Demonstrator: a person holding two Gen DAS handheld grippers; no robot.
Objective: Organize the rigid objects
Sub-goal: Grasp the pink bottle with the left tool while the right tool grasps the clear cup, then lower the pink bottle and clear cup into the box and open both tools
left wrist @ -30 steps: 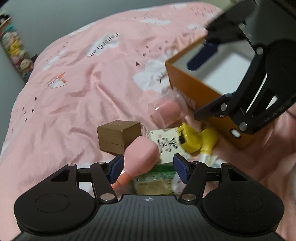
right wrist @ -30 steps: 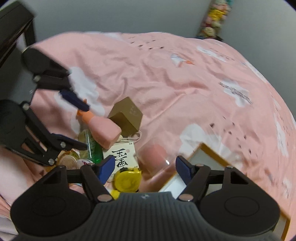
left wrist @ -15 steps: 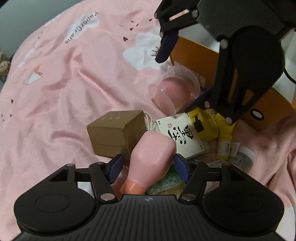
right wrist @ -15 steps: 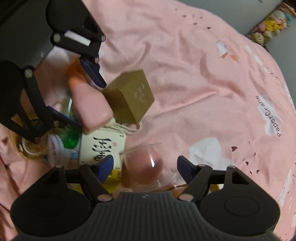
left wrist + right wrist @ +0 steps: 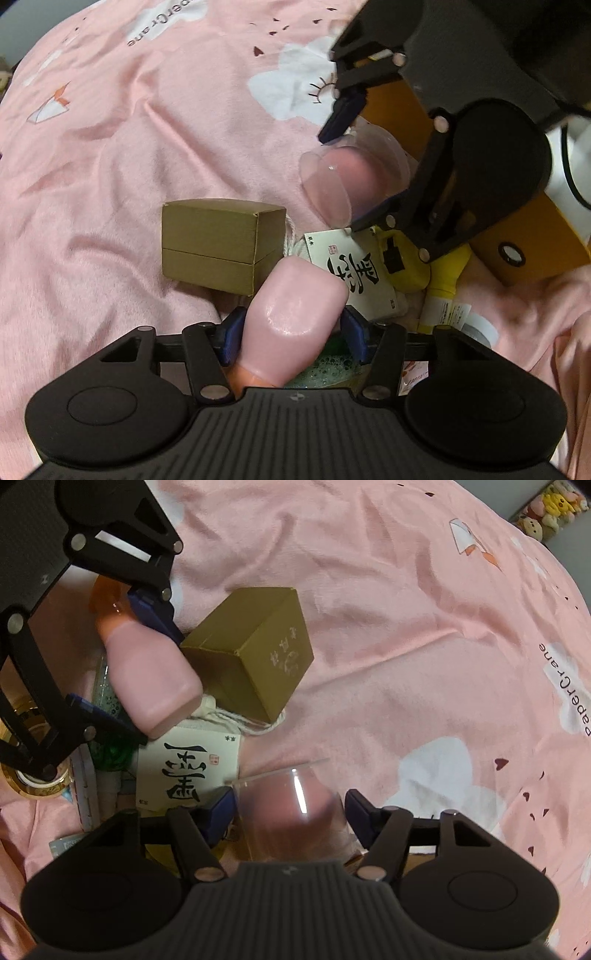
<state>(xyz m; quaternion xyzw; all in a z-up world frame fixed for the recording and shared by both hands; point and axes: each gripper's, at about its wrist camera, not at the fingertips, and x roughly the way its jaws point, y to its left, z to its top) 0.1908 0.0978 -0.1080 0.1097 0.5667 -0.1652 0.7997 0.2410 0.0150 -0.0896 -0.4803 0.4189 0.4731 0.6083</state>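
Note:
My left gripper (image 5: 291,338) is closed around a pink bottle (image 5: 295,317) with an orange cap; the bottle also shows in the right wrist view (image 5: 147,675). My right gripper (image 5: 290,816) straddles a clear plastic cup (image 5: 295,808) with a pink thing inside, pads close on both sides; contact is unclear. The cup also shows in the left wrist view (image 5: 351,177). A gold-brown cardboard box (image 5: 218,245) lies beside the bottle on the pink bedspread (image 5: 110,147).
An orange box with a white inside (image 5: 535,236) stands at the right. A white card with black characters (image 5: 188,771), a yellow tape measure (image 5: 402,262), a yellow tube (image 5: 443,299), a green bottle (image 5: 110,753) and a gold-rimmed jar (image 5: 33,782) lie in a cluster.
Both grippers have moved down and in. The left pads have closed in on the pink bottle. The right gripper now has the clear cup between its pads.

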